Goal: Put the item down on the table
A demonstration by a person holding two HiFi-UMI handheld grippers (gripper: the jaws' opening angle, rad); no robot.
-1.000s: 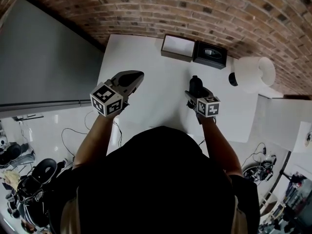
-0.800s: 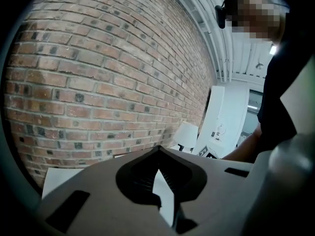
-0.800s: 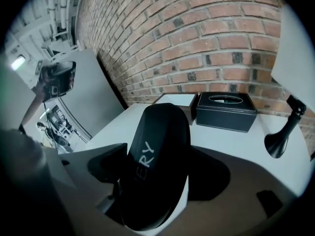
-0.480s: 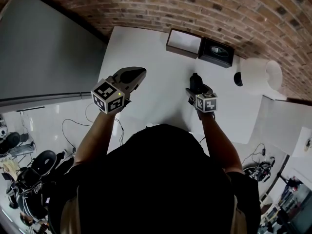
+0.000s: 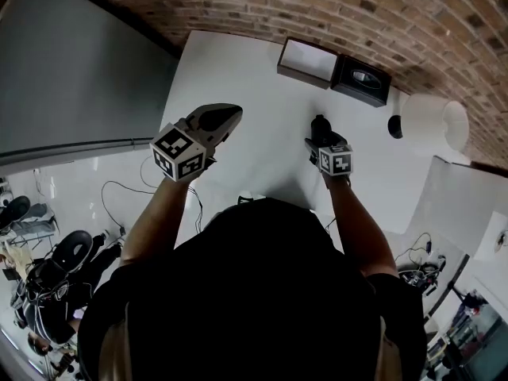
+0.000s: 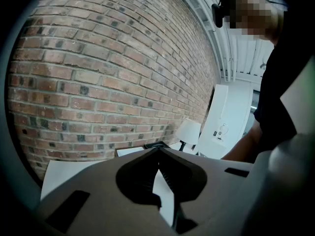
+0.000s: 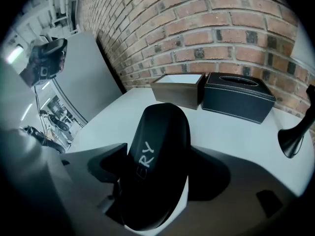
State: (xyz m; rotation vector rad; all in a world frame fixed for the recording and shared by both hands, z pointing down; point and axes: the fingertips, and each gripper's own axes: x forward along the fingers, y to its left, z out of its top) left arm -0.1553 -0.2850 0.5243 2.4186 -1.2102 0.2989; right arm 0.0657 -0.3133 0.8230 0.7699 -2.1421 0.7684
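A black oblong item [image 7: 156, 166] with white letters stands upright between the jaws of my right gripper [image 7: 153, 181], which is shut on it. From the head view, the right gripper [image 5: 321, 133] holds the black item [image 5: 320, 126] over the middle of the white table [image 5: 262, 109]. My left gripper [image 5: 218, 119] hovers over the table's left part, apart from the item. In the left gripper view its jaws meet at the tips, shut on nothing [image 6: 158, 154].
A brown box with a white top [image 5: 306, 61] and a black tissue box [image 5: 360, 80] stand at the table's far edge against the brick wall. A white lamp [image 5: 425, 121] stands at the far right. A grey panel [image 5: 79, 86] borders the table's left side.
Both grippers have stayed nearly in place over the table while the head camera shifted slightly. The right gripper still holds the black item.
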